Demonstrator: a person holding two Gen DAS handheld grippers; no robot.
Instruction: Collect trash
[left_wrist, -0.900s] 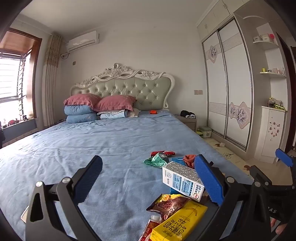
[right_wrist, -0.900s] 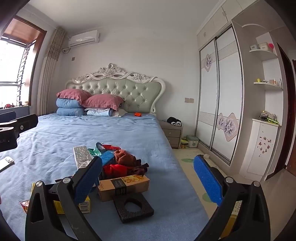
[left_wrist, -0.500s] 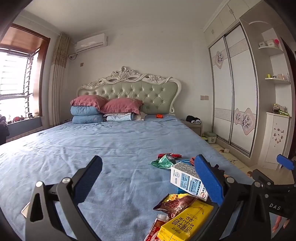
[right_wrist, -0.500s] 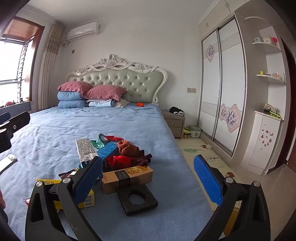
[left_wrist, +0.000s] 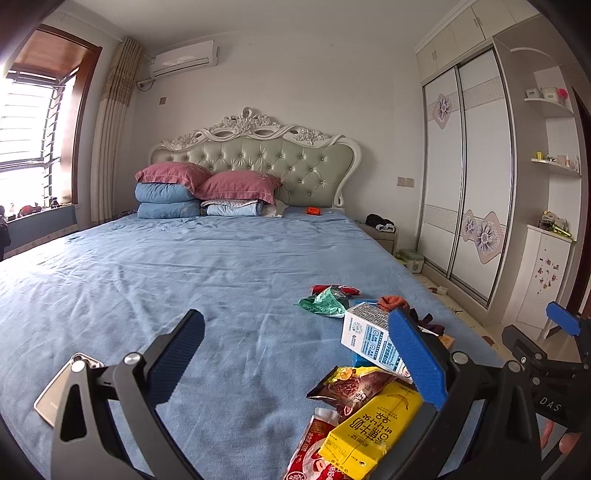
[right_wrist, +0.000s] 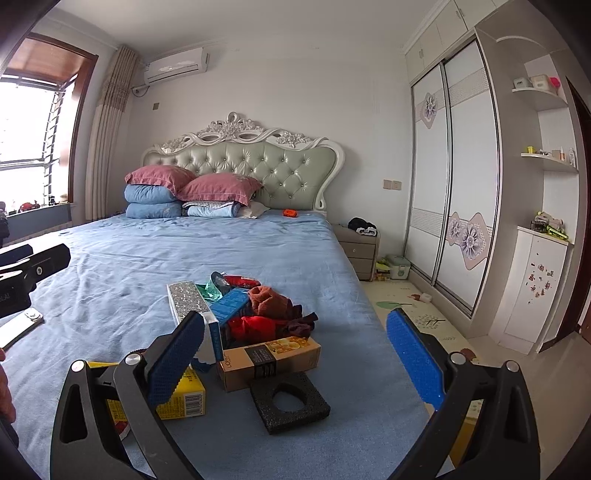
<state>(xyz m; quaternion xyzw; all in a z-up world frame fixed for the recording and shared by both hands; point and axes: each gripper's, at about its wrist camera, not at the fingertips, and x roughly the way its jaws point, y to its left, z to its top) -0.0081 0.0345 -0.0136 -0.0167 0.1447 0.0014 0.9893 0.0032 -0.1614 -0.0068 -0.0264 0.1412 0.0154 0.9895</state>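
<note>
Trash lies in a pile on the blue bed (left_wrist: 184, 280) near its foot. In the left wrist view I see a yellow drink carton (left_wrist: 369, 432), a brown snack wrapper (left_wrist: 351, 387), a white milk carton (left_wrist: 369, 339) and a green wrapper (left_wrist: 325, 302). My left gripper (left_wrist: 295, 350) is open and empty, above the sheet left of the pile. In the right wrist view a tan box (right_wrist: 269, 356), a black foam piece (right_wrist: 290, 400), red and brown cloth (right_wrist: 269, 310) and a yellow box (right_wrist: 181, 398) lie ahead. My right gripper (right_wrist: 295, 350) is open and empty above them.
A phone (left_wrist: 66, 391) lies on the sheet at the left. Pillows (left_wrist: 207, 188) are stacked at the headboard. A nightstand (right_wrist: 358, 247), a sliding wardrobe (right_wrist: 454, 177) and a floor mat (right_wrist: 413, 310) are to the right of the bed.
Both cameras have shifted slightly, and the pile sits a little differently in each view. Both grippers have stayed open and empty.
</note>
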